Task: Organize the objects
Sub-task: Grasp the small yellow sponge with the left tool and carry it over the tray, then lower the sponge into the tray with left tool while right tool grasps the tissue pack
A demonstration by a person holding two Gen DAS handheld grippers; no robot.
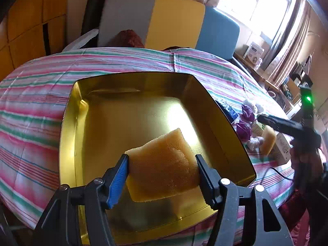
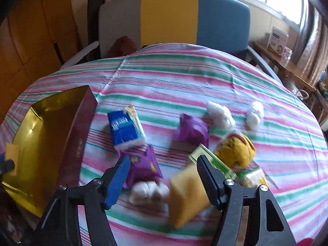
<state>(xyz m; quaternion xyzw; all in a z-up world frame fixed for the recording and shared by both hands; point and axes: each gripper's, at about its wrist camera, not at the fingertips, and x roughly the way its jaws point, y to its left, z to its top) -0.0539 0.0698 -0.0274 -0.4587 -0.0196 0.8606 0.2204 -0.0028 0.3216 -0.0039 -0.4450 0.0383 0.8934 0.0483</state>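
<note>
My left gripper (image 1: 162,156) is shut on a yellow sponge (image 1: 164,170) and holds it tilted above the floor of a gold tin box (image 1: 123,123). In the right wrist view the tin (image 2: 75,143) lies at the left, with that sponge (image 2: 12,155) at its near edge. My right gripper (image 2: 163,160) stands over a second yellow sponge (image 2: 186,194). This blurred sponge lies against the black right finger (image 2: 207,180). The blue left finger (image 2: 119,176) is clear of it. The left wrist view shows the right gripper (image 1: 264,121) above that sponge (image 1: 268,141).
Loose on the striped cloth (image 2: 205,78) lie a blue tissue pack (image 2: 126,129), two purple packets (image 2: 192,130), white cotton wads (image 2: 220,112), a yellow plush toy (image 2: 235,151) and a green box (image 2: 213,164). A grey, yellow and blue chair back (image 2: 168,16) stands behind the table.
</note>
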